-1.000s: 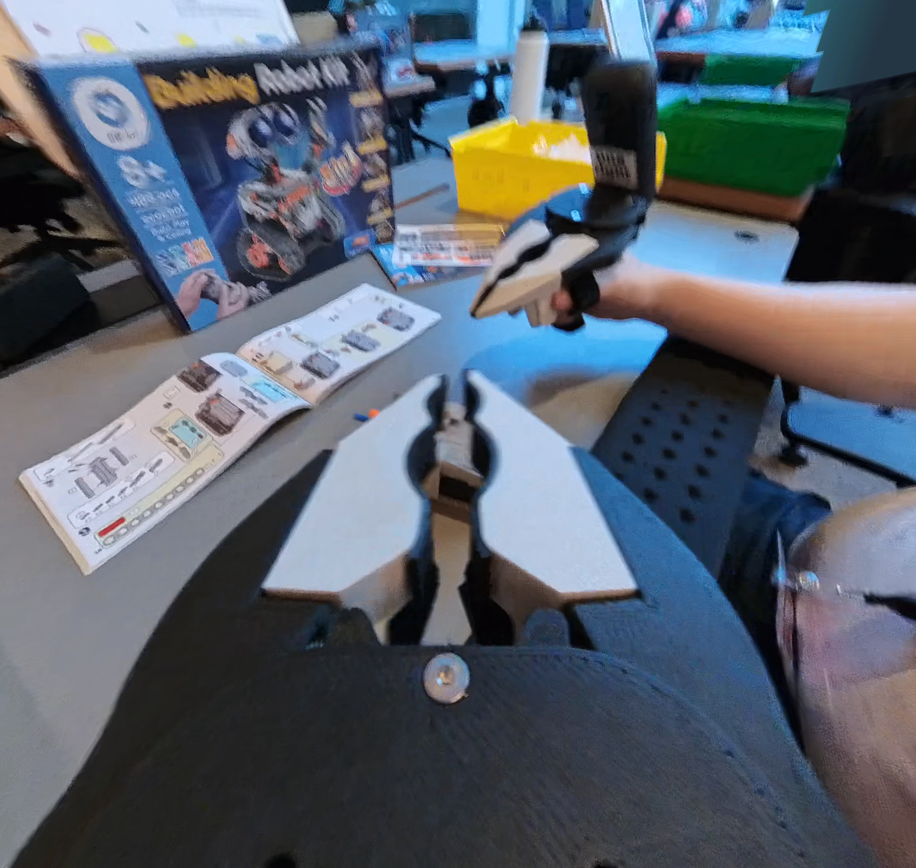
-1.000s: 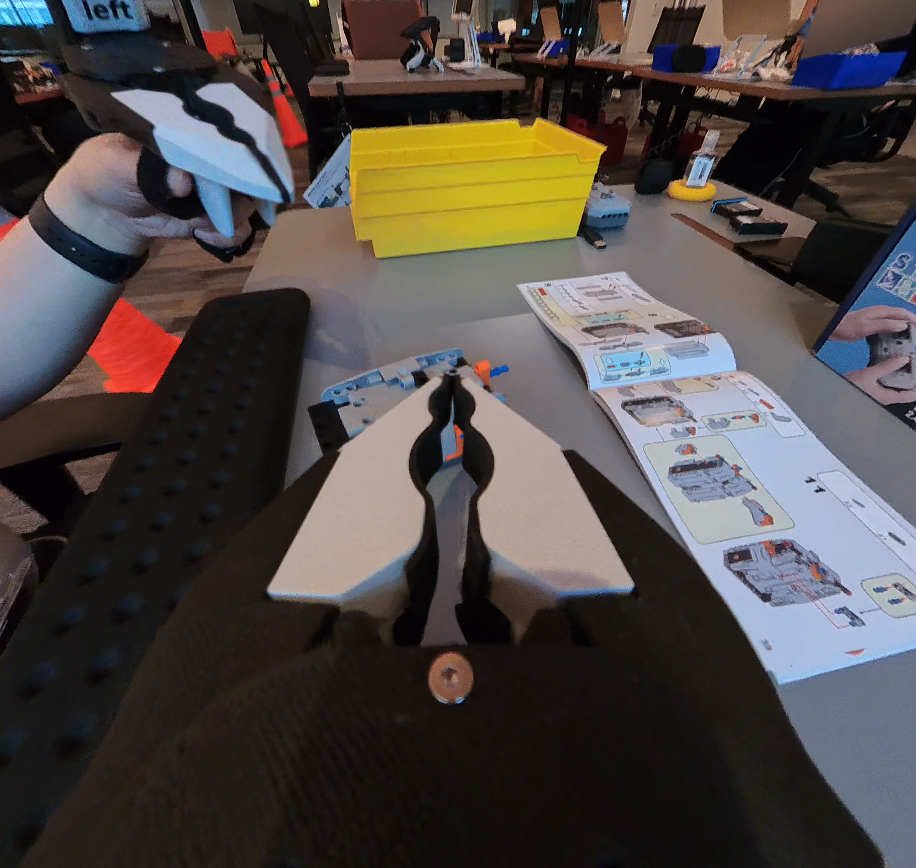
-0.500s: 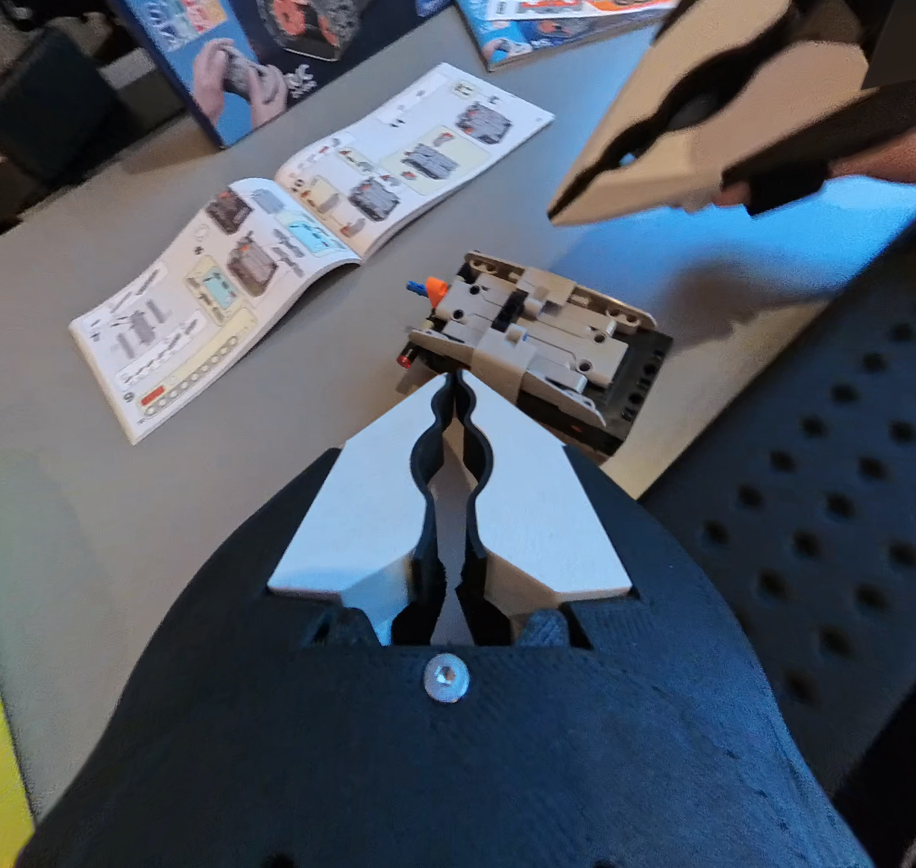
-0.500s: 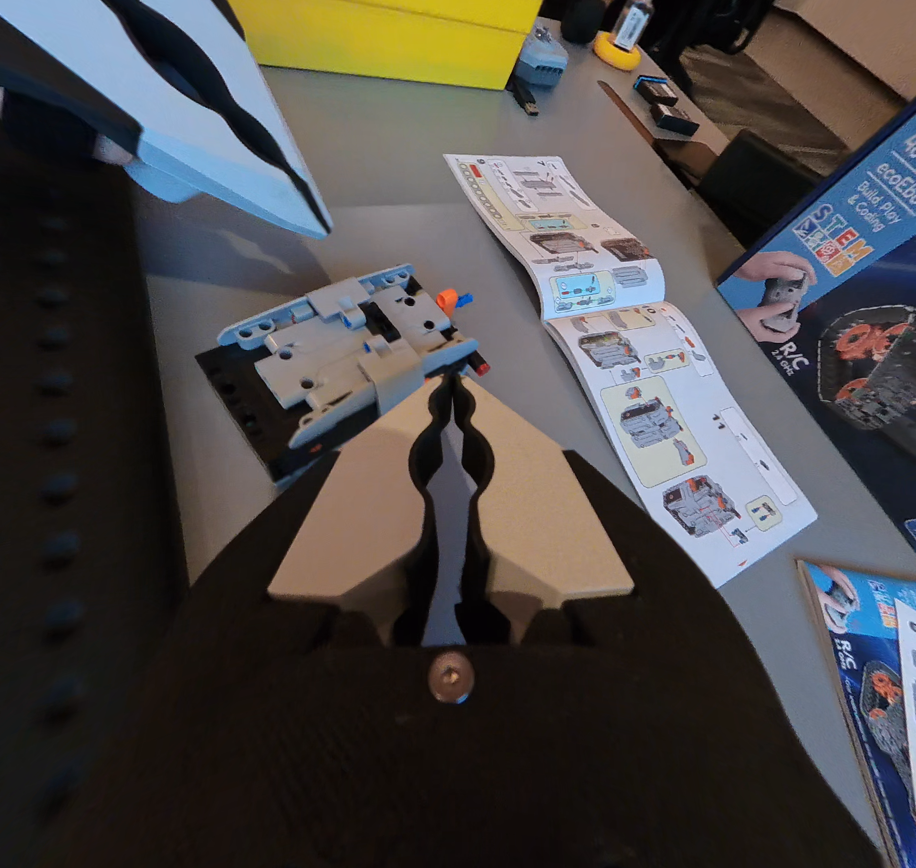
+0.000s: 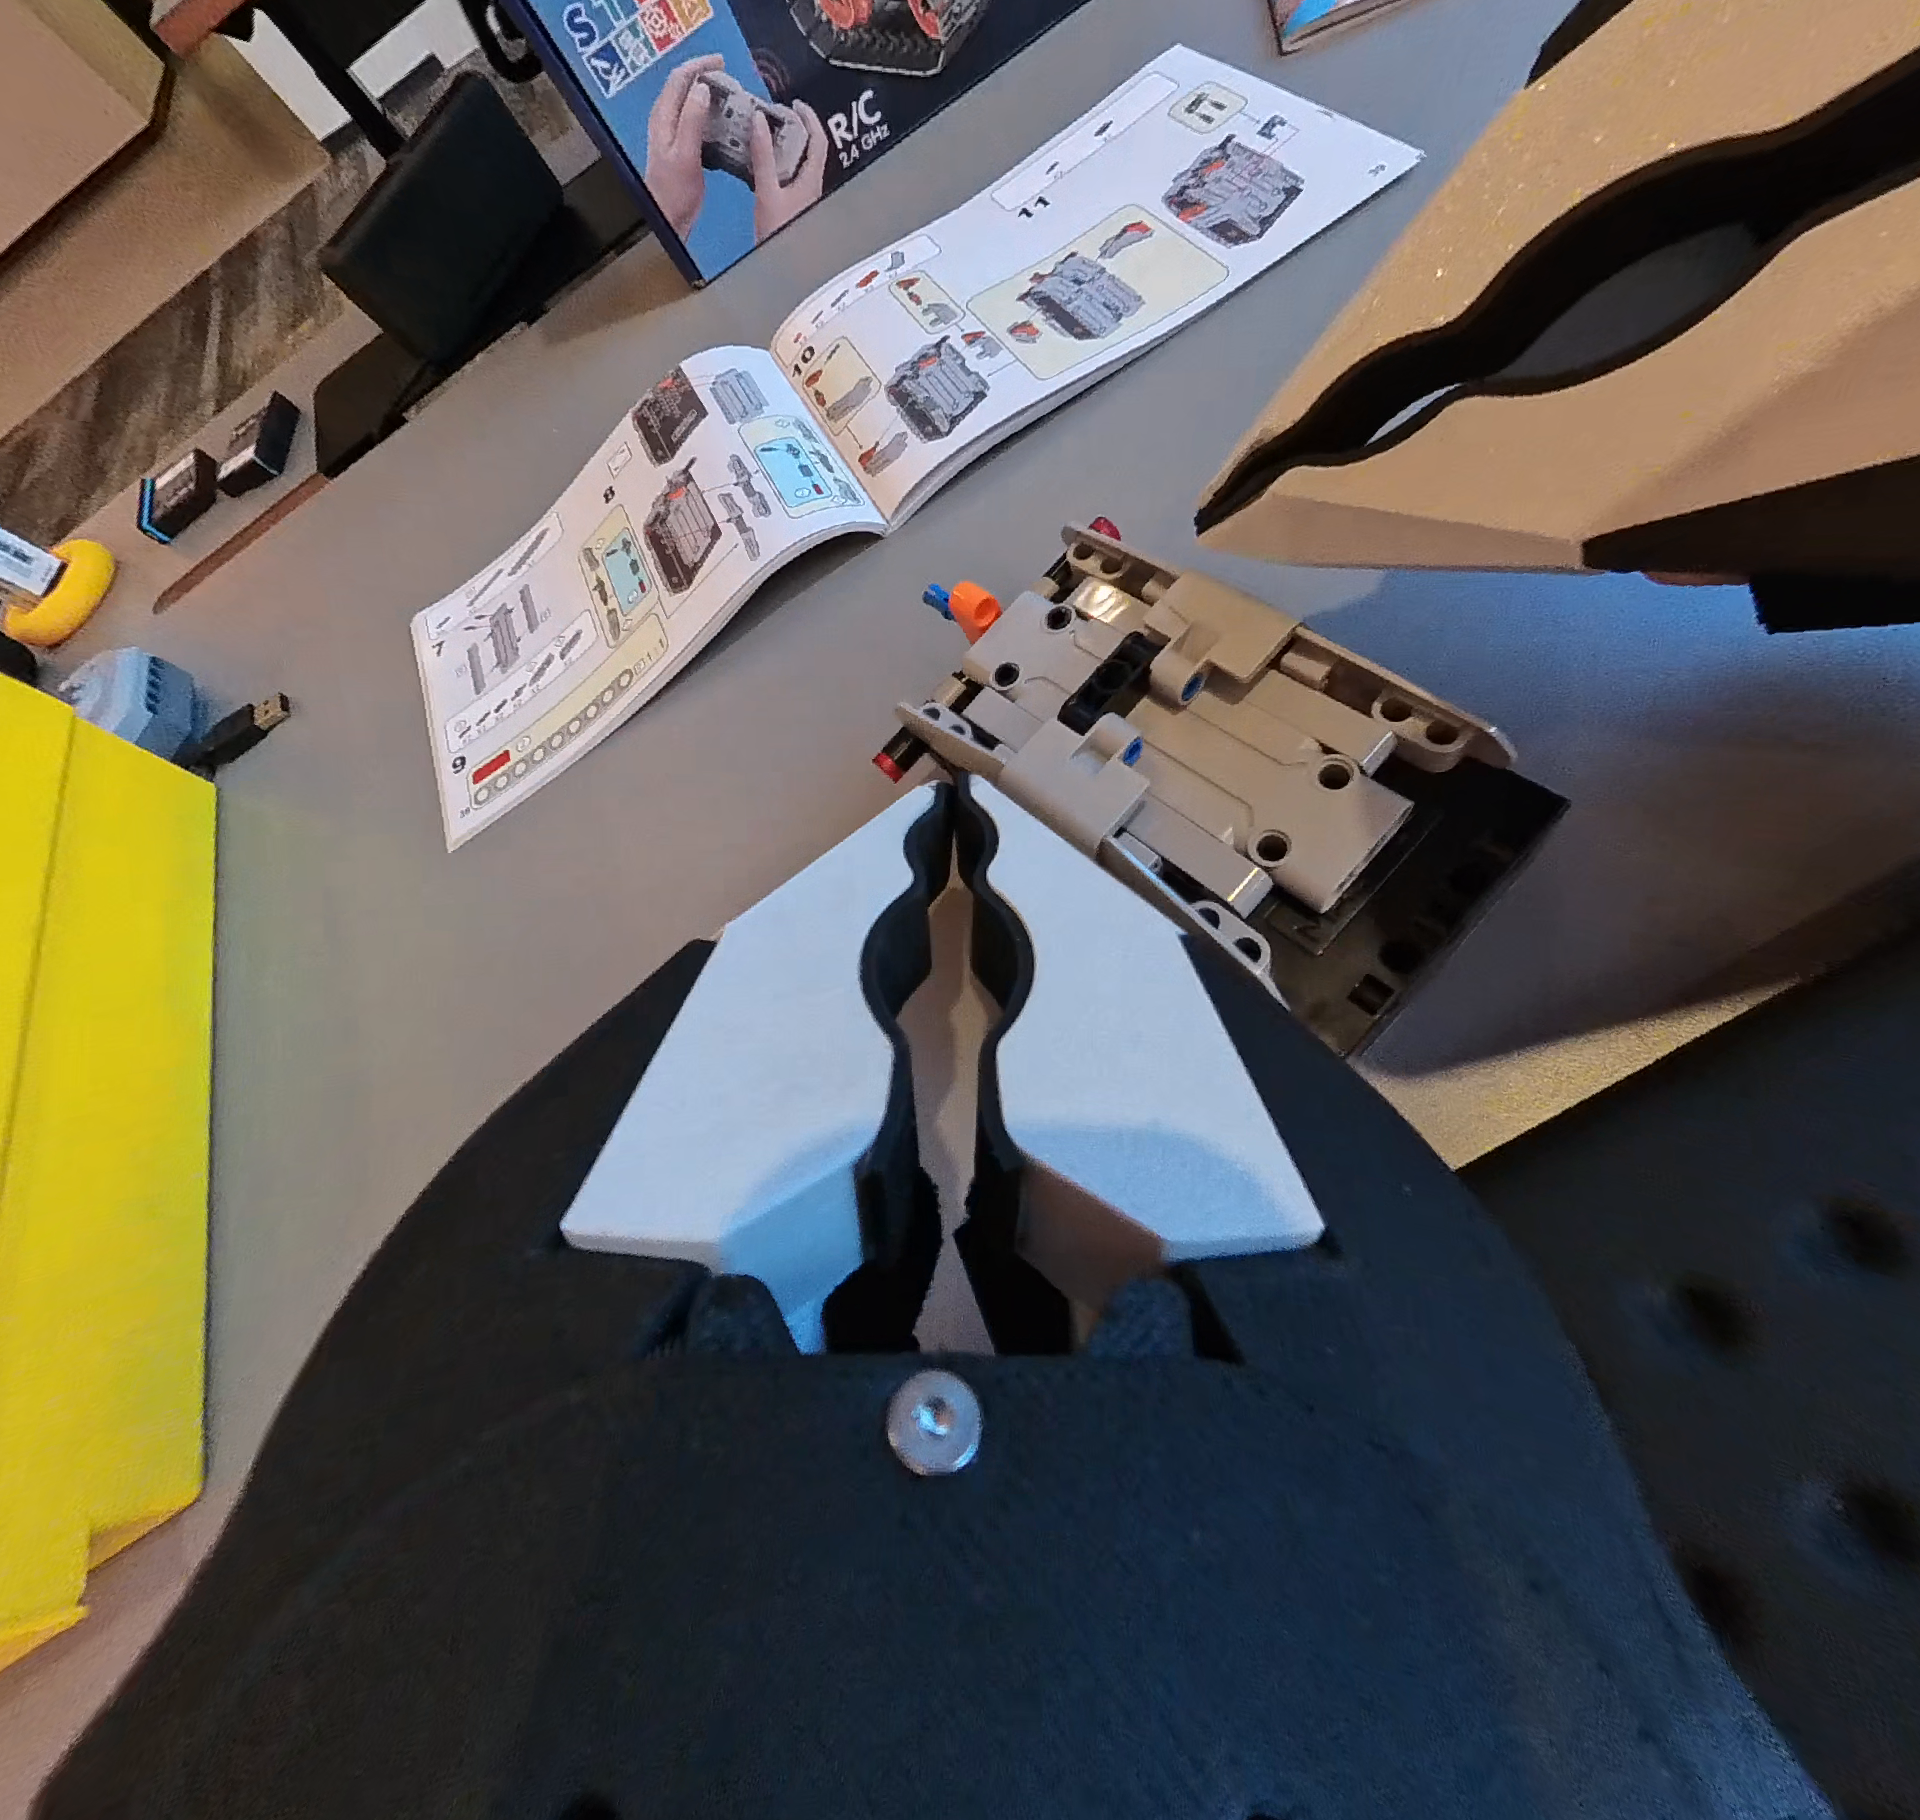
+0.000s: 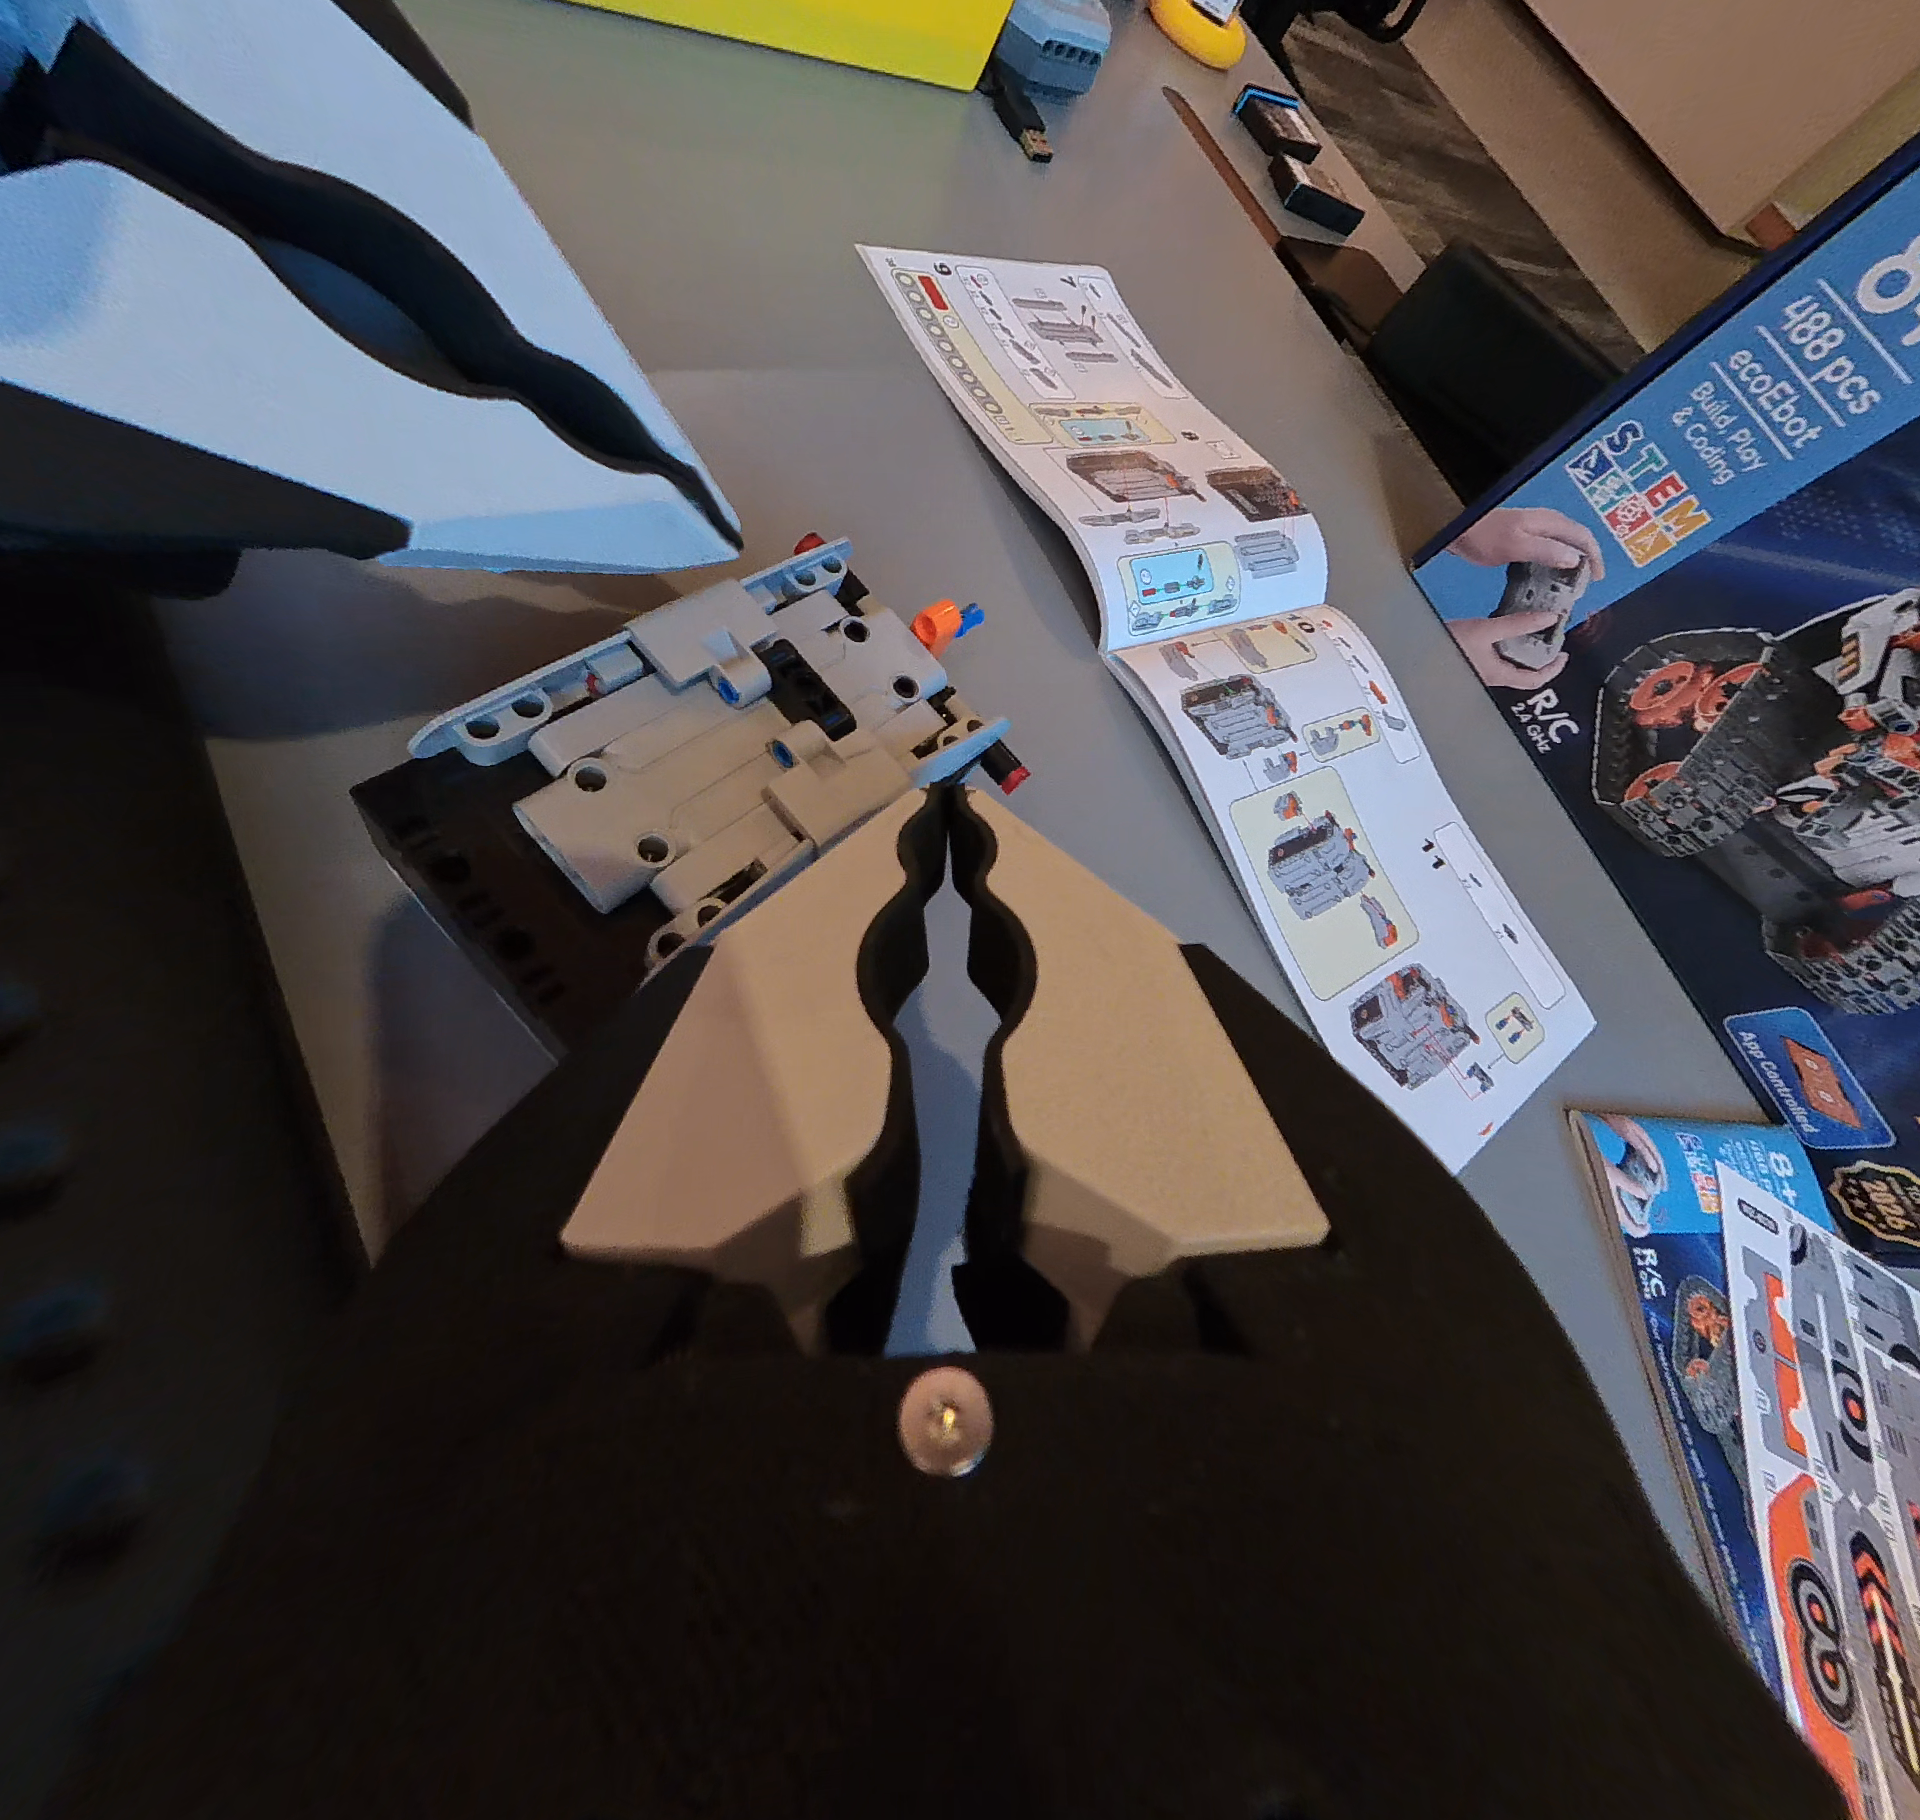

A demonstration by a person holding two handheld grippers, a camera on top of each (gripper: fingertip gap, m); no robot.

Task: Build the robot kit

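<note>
A grey and black brick assembly [image 5: 1195, 762] with an orange and blue pin lies on the grey table [image 5: 416, 991]; it also shows in the right wrist view [image 6: 717, 752]. My left gripper [image 5: 954, 794] is shut and empty, its tips just above the assembly's near left corner. My right gripper [image 6: 948, 796] is shut and empty, its tips just above the assembly's corner with the red pin. Each gripper shows large in the other's view, the right one [image 5: 1210, 513] and the left one [image 6: 727, 539], both above the assembly.
An open instruction booklet [image 5: 831, 440] lies beyond the assembly, also in the right wrist view [image 6: 1236, 648]. A blue kit box [image 6: 1766, 679] stands behind it. A yellow bin [image 5: 94, 1147], a USB plug [image 5: 244, 726], small black blocks [image 5: 218, 471] and loose leaflets [image 6: 1787, 1438] lie around. My hands' fingertips stand some 7 centimetres from each other.
Both grippers have tilted down and come in close over the brick assembly from opposite sides. Both stayed shut.
</note>
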